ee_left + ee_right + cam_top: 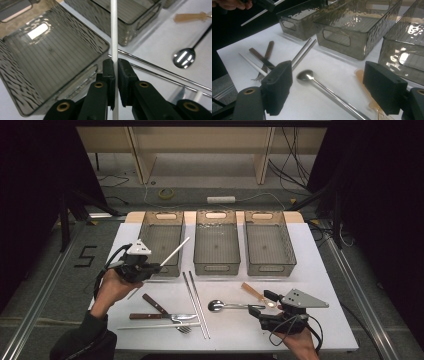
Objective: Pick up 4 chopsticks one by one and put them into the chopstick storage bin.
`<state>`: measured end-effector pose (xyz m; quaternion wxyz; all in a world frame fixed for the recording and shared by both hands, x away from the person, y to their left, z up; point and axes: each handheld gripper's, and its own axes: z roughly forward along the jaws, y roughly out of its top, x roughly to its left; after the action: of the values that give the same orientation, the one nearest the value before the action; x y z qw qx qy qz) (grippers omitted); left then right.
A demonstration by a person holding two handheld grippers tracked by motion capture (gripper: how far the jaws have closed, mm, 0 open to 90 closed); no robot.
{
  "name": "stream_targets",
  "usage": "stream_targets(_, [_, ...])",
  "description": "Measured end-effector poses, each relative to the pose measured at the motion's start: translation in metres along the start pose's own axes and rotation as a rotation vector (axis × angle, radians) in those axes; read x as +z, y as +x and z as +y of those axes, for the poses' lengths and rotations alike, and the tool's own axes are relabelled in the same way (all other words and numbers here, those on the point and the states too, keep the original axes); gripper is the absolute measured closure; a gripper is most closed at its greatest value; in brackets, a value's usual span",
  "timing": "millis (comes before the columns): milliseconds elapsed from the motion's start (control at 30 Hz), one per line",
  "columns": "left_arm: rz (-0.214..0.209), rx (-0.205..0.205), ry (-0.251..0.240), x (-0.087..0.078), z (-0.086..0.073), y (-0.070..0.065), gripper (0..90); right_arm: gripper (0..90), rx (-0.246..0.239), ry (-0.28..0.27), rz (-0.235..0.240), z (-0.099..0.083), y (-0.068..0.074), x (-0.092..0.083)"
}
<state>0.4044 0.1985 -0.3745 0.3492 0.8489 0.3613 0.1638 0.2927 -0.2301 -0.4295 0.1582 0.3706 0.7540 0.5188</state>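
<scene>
You are gripping one slim white plastic chopstick (114, 30) in your left tool (115, 72), carrying it above the left smoky ribbed plastic bin (161, 240). Your right tool (329, 87) is waiting open over the long steel spoon (324, 87); every bin looks empty, so sorting is just starting.

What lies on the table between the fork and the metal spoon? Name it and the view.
A pair of metal chopsticks lies between the fork and the metal spoon, running from the middle bin toward the table's near edge; the high view shows it.

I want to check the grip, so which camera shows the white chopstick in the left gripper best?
The left gripper view: the white chopstick runs between the shut pads, over the left bin. The high view shows it whole but small; the right gripper view catches a far-off piece.
</scene>
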Motion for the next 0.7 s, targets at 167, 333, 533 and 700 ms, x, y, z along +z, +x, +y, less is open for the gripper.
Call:
stream_targets(167, [0.041,-0.021,-0.019,0.002,0.012,0.013,84.3,24.8,0.002,-0.001,0.002,0.0,0.0,0.0])
stream_targets(333, [0.076,-0.057,-0.038,0.006,0.022,0.03,84.3,24.8,0.002,-0.001,0.004,0.0,0.0,0.0])
stream_targets(533, [0.103,-0.085,-0.048,0.017,0.031,0.048,84.3,24.8,0.005,-0.001,0.006,0.0,-0.001,0.0])
stream_targets(700, [0.119,-0.102,-0.056,0.024,0.038,0.059,84.2,24.8,0.01,0.001,0.006,-0.001,-0.001,0.001])
